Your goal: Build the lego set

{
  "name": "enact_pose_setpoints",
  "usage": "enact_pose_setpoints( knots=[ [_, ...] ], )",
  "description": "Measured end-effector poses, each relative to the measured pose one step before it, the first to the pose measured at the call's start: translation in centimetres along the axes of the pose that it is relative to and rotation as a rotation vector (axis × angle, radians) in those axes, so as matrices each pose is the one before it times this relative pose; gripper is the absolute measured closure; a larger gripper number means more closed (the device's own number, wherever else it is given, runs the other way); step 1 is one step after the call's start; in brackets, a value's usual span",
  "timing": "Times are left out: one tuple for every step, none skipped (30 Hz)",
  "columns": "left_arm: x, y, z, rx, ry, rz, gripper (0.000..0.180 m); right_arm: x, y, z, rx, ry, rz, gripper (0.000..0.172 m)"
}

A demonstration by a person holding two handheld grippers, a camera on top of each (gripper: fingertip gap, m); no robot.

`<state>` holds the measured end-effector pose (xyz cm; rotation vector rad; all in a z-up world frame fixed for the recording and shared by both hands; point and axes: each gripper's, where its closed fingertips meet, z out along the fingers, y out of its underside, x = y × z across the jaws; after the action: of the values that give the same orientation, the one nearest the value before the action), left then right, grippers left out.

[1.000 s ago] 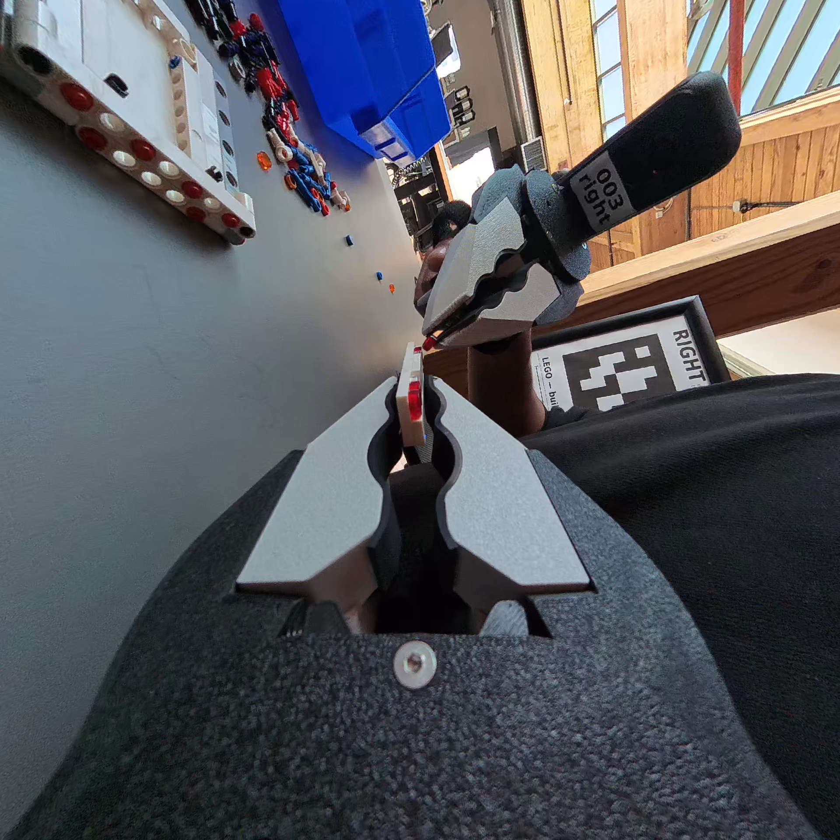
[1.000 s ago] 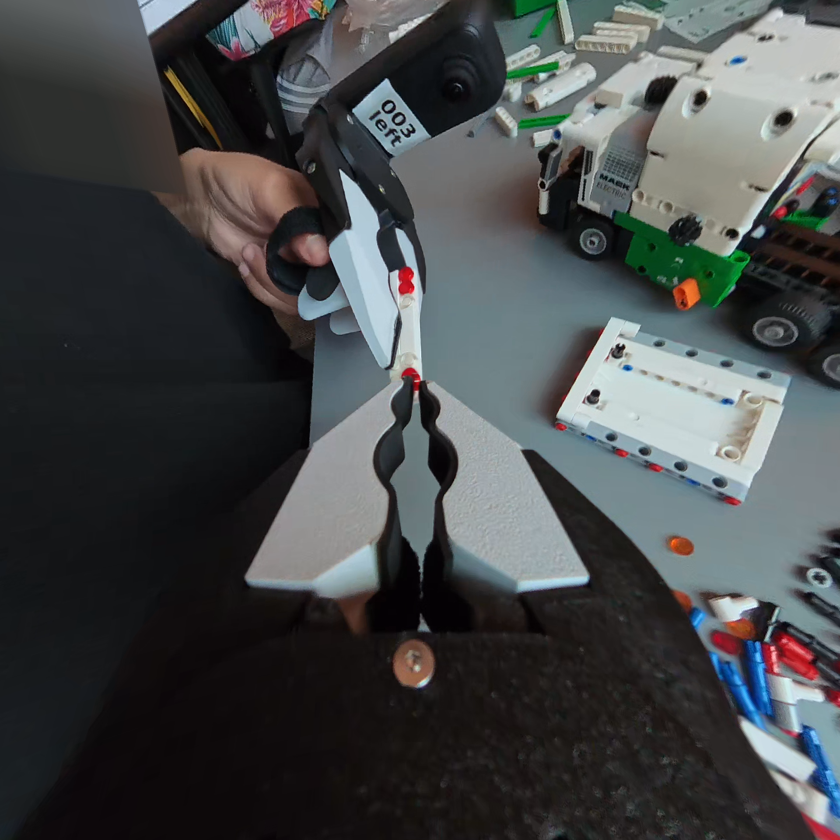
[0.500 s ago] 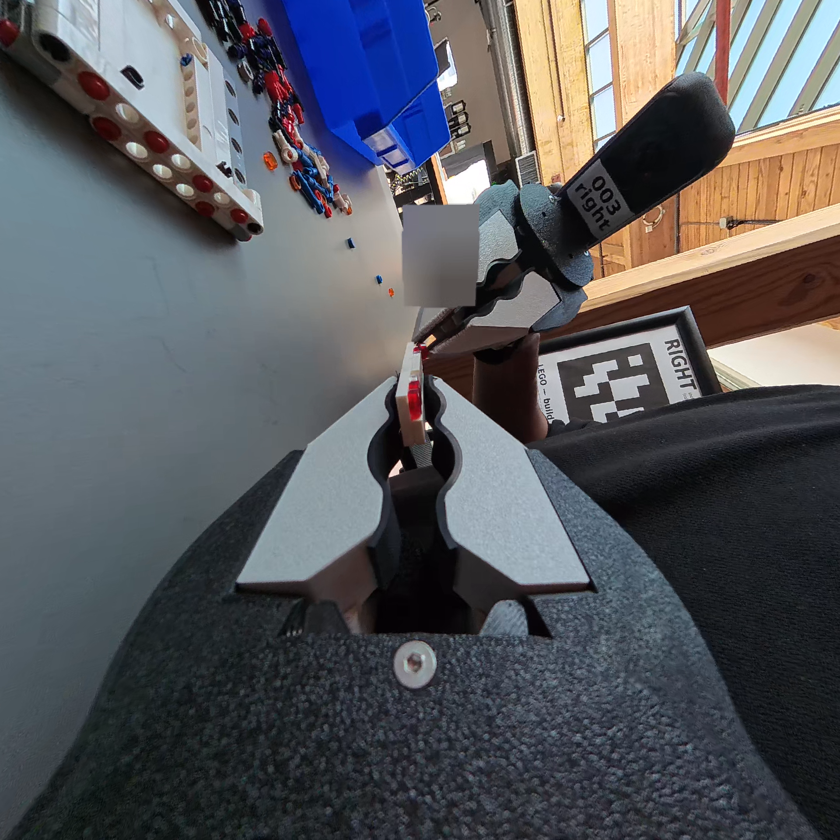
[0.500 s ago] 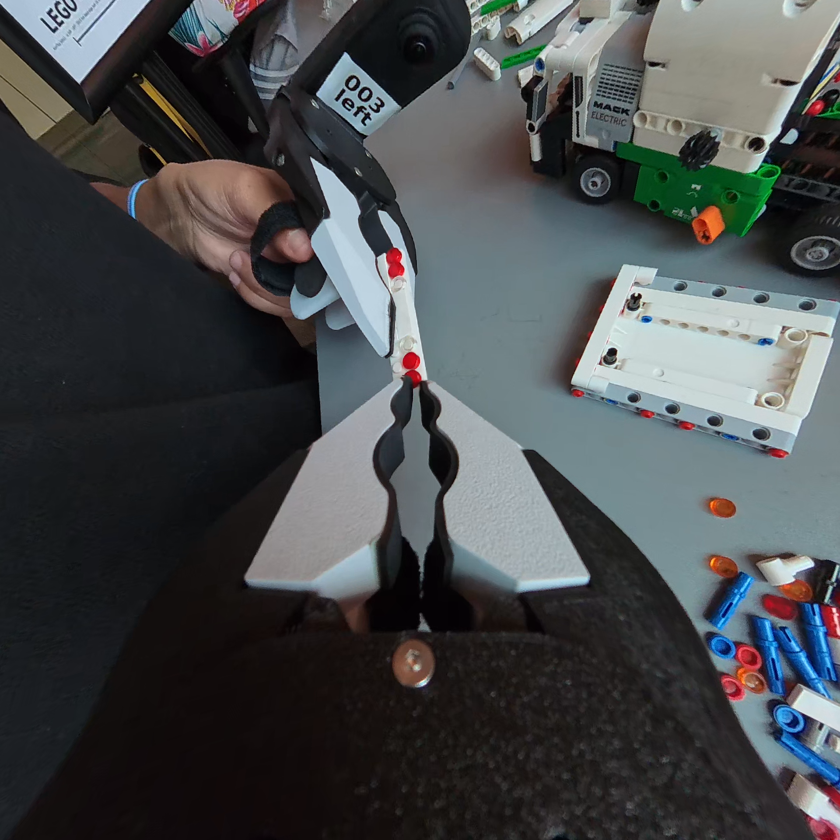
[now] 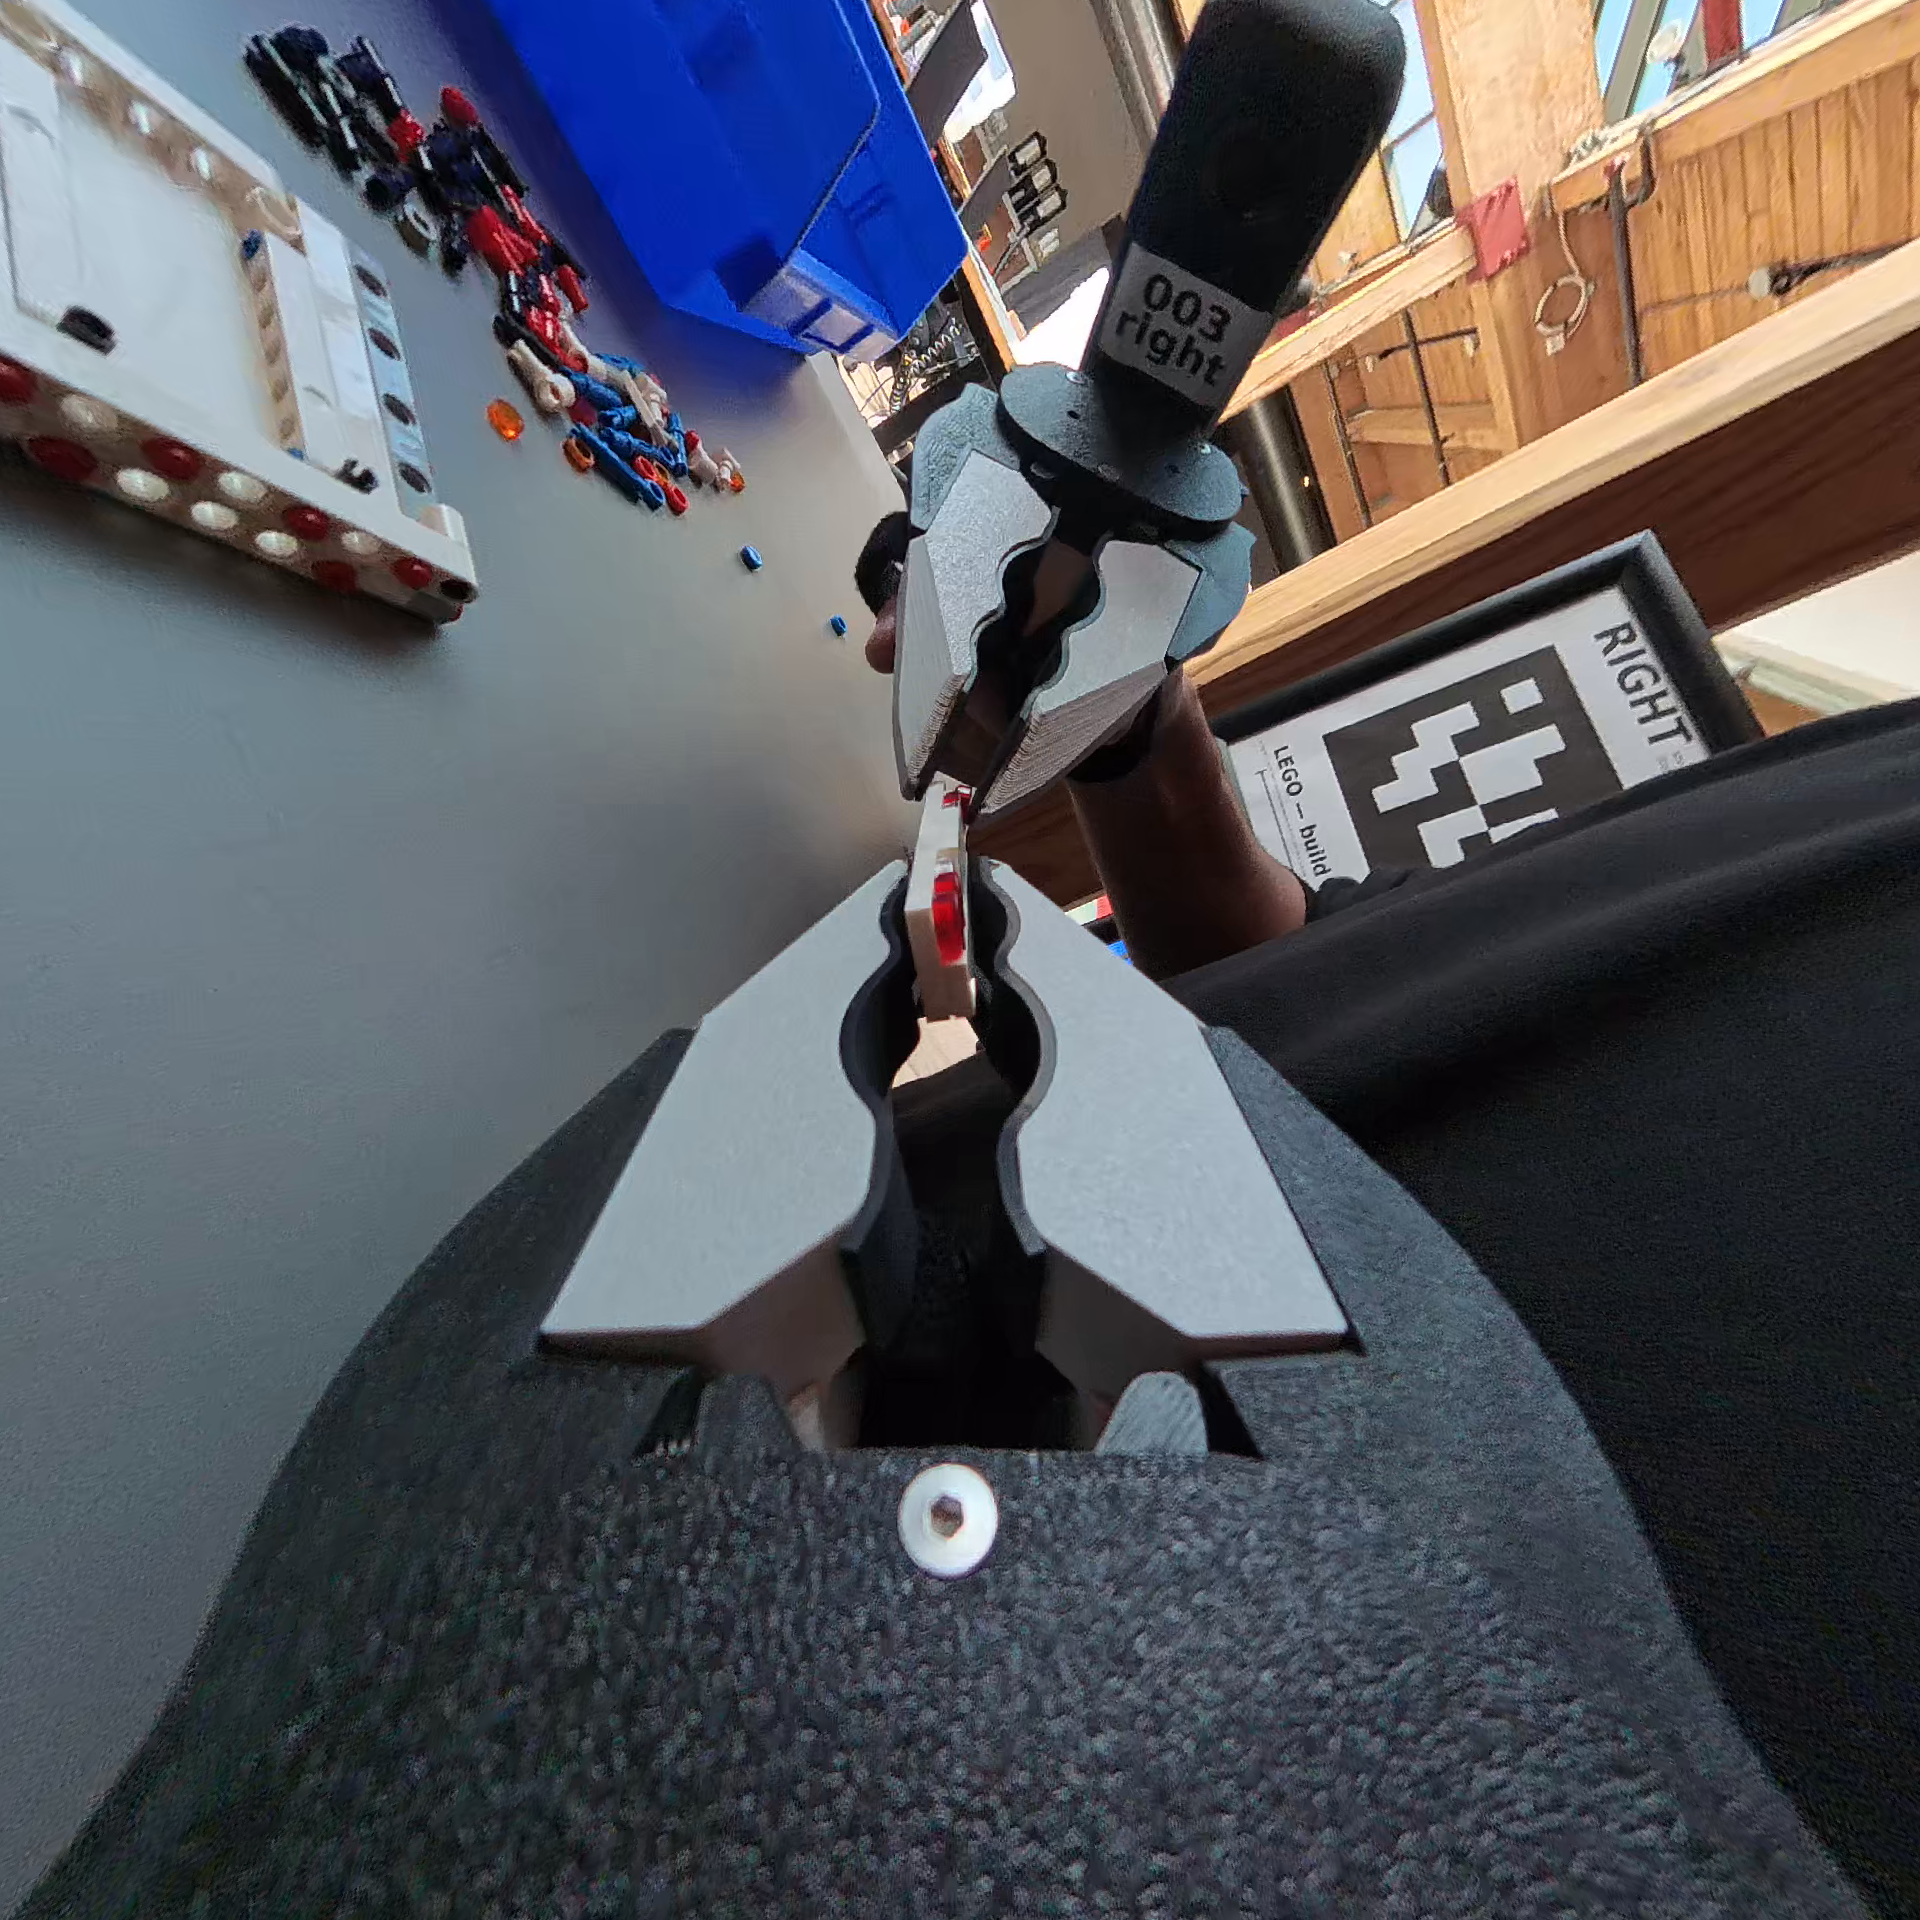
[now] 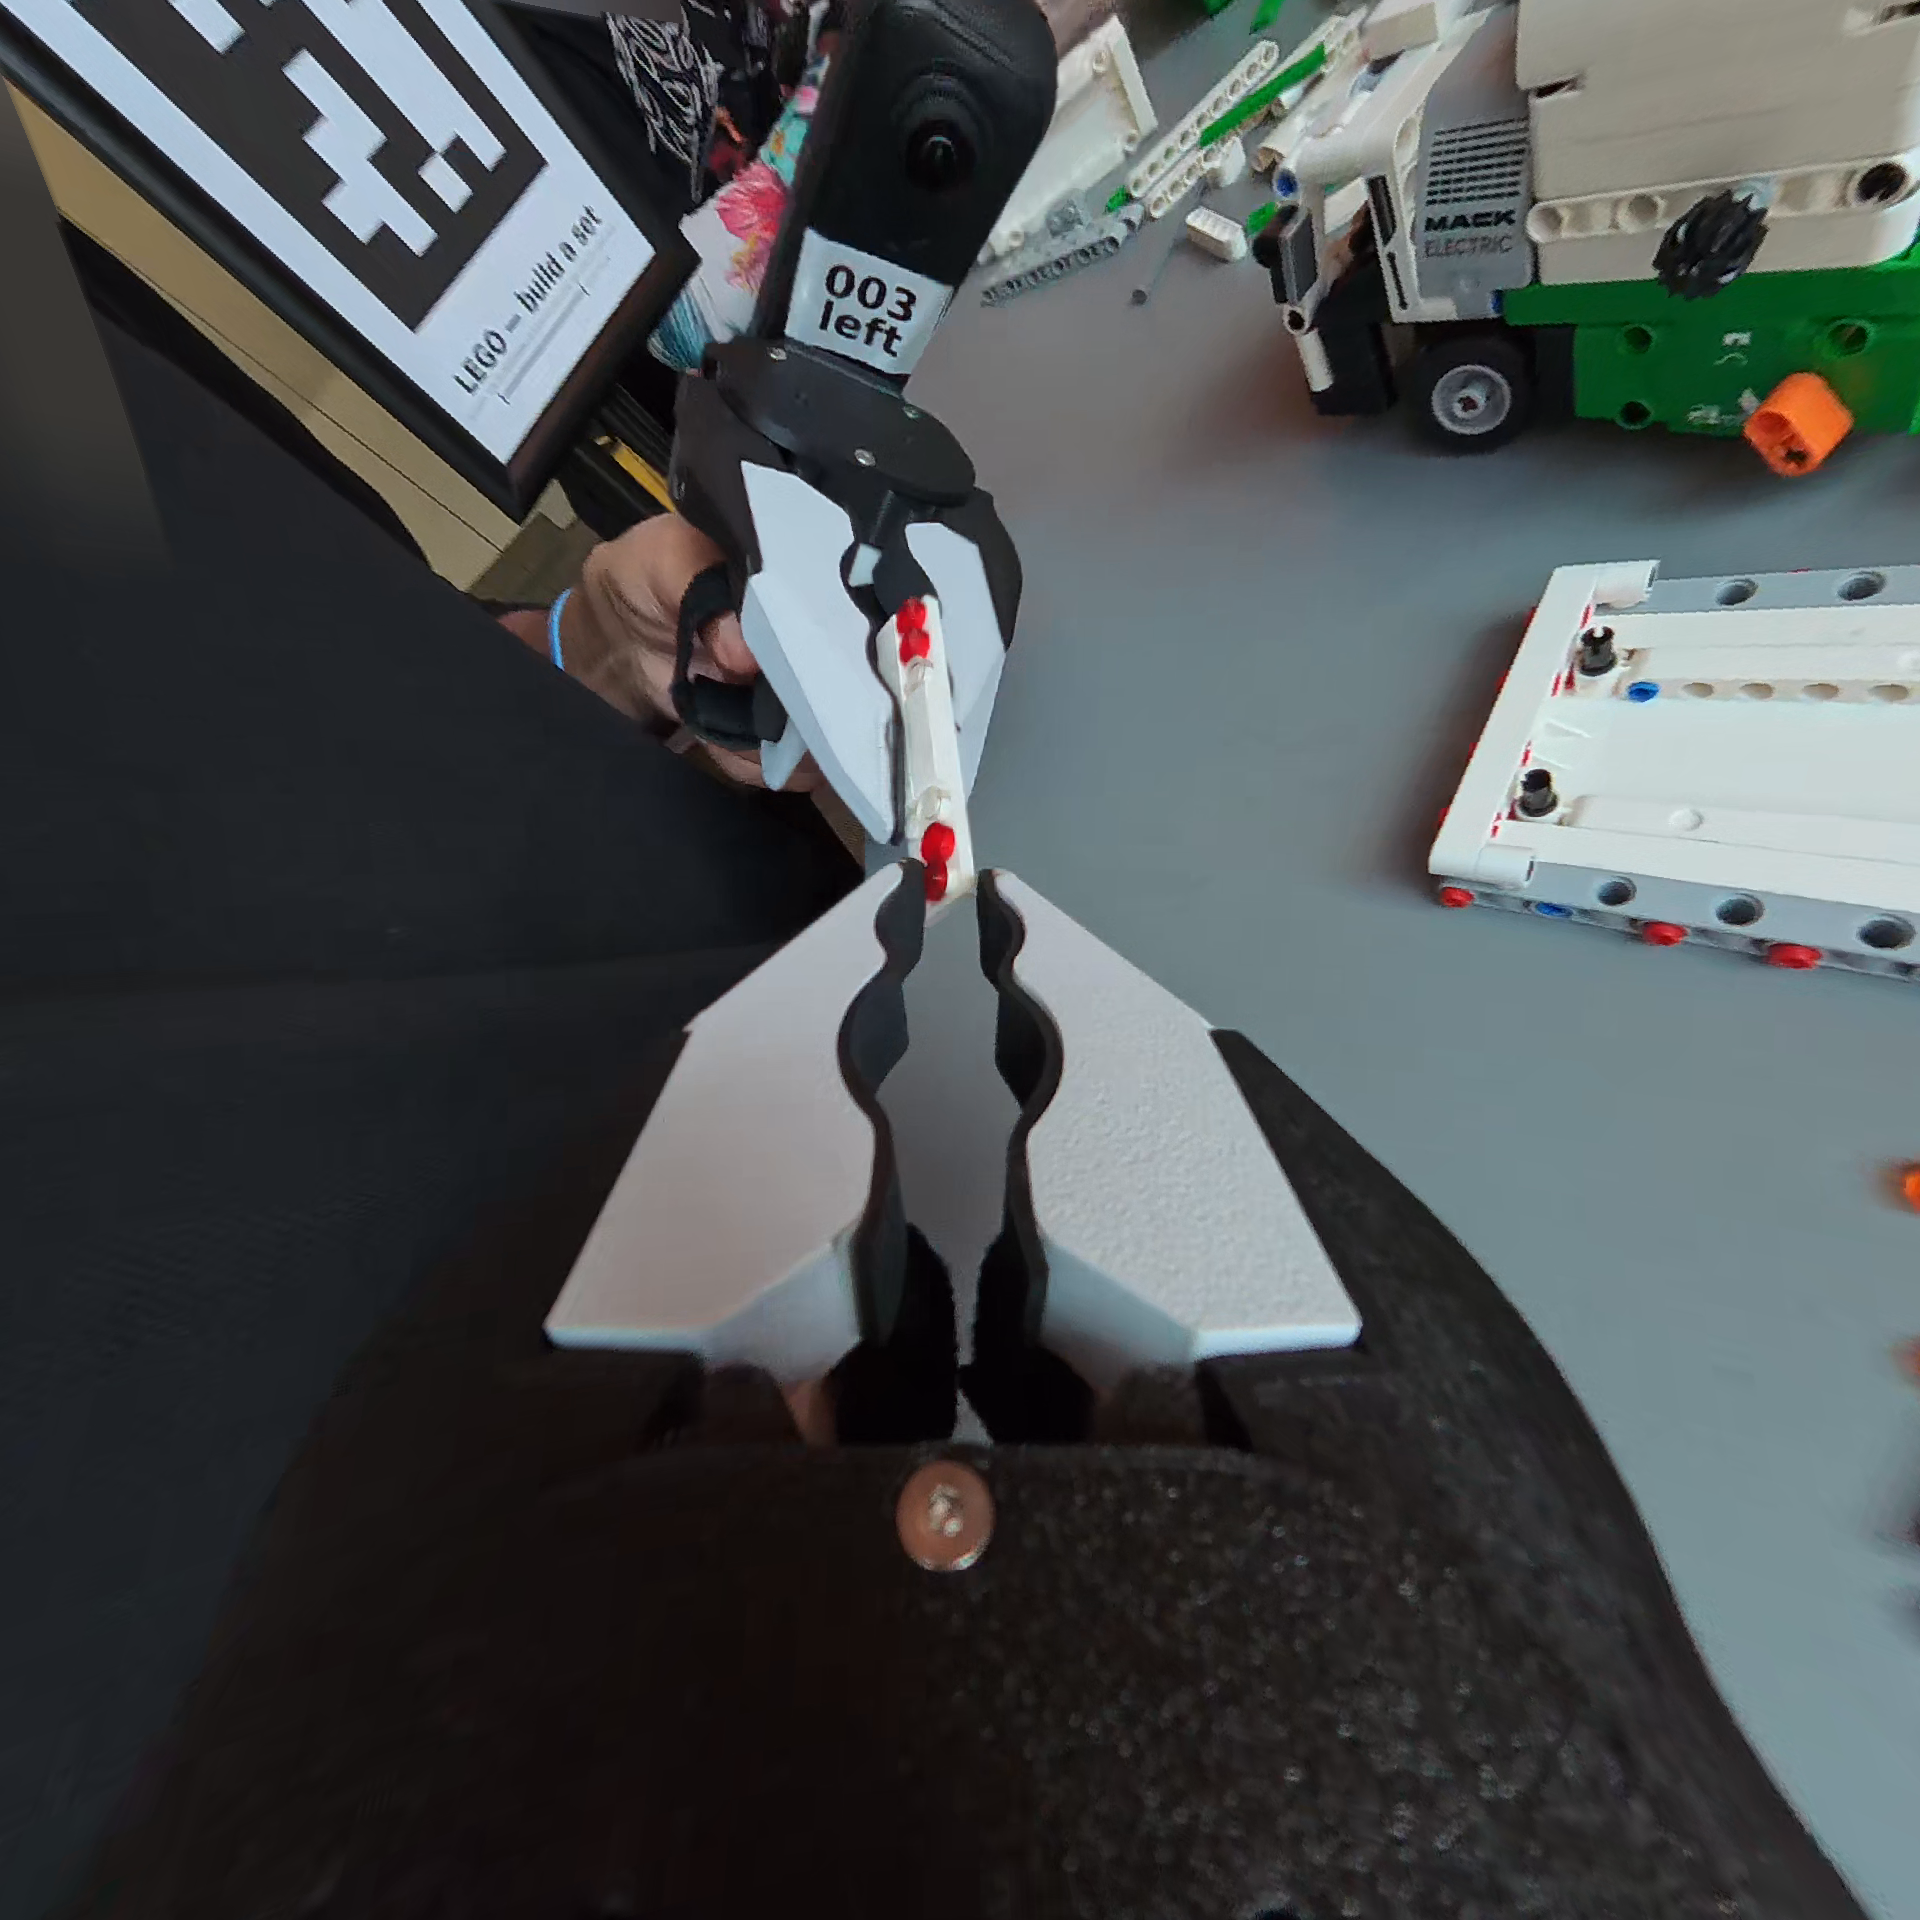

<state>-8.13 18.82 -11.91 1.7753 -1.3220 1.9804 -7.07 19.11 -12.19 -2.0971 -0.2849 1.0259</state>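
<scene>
Pinching one end of a white toy-brick beam [image 5: 940, 925] studded with red pins, the left gripper [image 5: 943, 914] holds it above the grey desk [image 5: 312, 935]. The right gripper [image 6: 948, 883] has its jaws slightly spread around the beam's other end; whether they press on it cannot be told. Nearby lie a white panel assembly [image 6: 1683, 769], a toy truck [image 6: 1621, 229], loose pins [image 5: 582, 416] and a blue bin [image 5: 727, 156].
</scene>
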Motion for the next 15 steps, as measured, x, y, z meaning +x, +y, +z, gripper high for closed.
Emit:
enact_pose_setpoints(
  knots=[
    [0.231, 0.031, -0.028, -0.0108, -0.0042, 0.0354, 0.175, -0.246, -0.087, -0.049, 0.015, -0.0204, 0.0107, 0.164],
    [0.242, 0.082, -0.025, -0.0142, -0.0005, 0.0297, 0.176, -0.303, -0.016, -0.028, 0.0094, -0.0201, 0.0025, 0.164],
    [0.188, 0.047, -0.03, -0.0115, -0.0008, 0.0289, 0.175, -0.275, 0.026, -0.024, 0.0066, -0.0176, 0.0032, 0.164],
    [0.161, 0.028, -0.017, -0.0082, -0.0032, 0.0349, 0.175, -0.178, 0.011, -0.008, 0.0054, -0.0133, 0.0107, 0.164],
    [0.17, 0.046, -0.006, -0.0092, -0.0016, 0.0408, 0.175, -0.202, -0.035, -0.021, 0.0077, -0.0166, 0.0092, 0.165],
    [0.221, 0.064, -0.007, -0.0112, 0.0012, 0.0399, 0.175, -0.275, 0.017, -0.028, 0.006, -0.0201, 0.003, 0.165],
    [0.206, 0.037, -0.027, -0.0112, 0.0014, 0.0385, 0.175, -0.248, 0.008, -0.005, 0.0057, -0.0157, -0.0007, 0.165],
    [0.252, -0.004, -0.06, -0.0095, 0.0048, 0.0386, 0.176, -0.231, -0.055, 0.011, 0.0096, -0.0136, 0.0008, 0.165],
    [0.31, -0.049, -0.095, -0.0089, 0.0111, 0.0315, 0.176, -0.362, -0.093, 0.027, 0.0135, -0.0226, 0.0033, 0.165],
    [0.254, -0.054, -0.101, -0.0089, 0.0092, 0.0233, 0.176, -0.341, -0.085, 0.039, 0.0137, -0.0203, 0.0023, 0.166],
    [0.16, -0.074, -0.078, -0.0065, 0.0043, 0.0212, 0.176, -0.182, -0.098, 0.033, 0.0132, -0.0085, -0.0021, 0.166],
    [0.267, -0.088, -0.06, -0.0036, 0.0109, 0.0191, 0.176, -0.278, -0.135, 0.004, 0.0159, -0.0125, -0.008, 0.166],
    [0.233, -0.038, 0.005, -0.0057, 0.0077, 0.0154, 0.176, -0.393, -0.065, -0.02, 0.0095, -0.0214, -0.0052, 0.166],
    [-0.032, 0.035, 0.044, -0.0106, -0.0095, 0.0137, 0.176, 0.021, 0.017, -0.038, 0.0013, 0.0109, -0.0205, 0.167],
    [-0.006, 0.146, 0.087, -0.015, -0.0051, 0.015, 0.176, 0.139, 0.185, -0.023, -0.0107, 0.0228, -0.0302, 0.167]
  ],
)
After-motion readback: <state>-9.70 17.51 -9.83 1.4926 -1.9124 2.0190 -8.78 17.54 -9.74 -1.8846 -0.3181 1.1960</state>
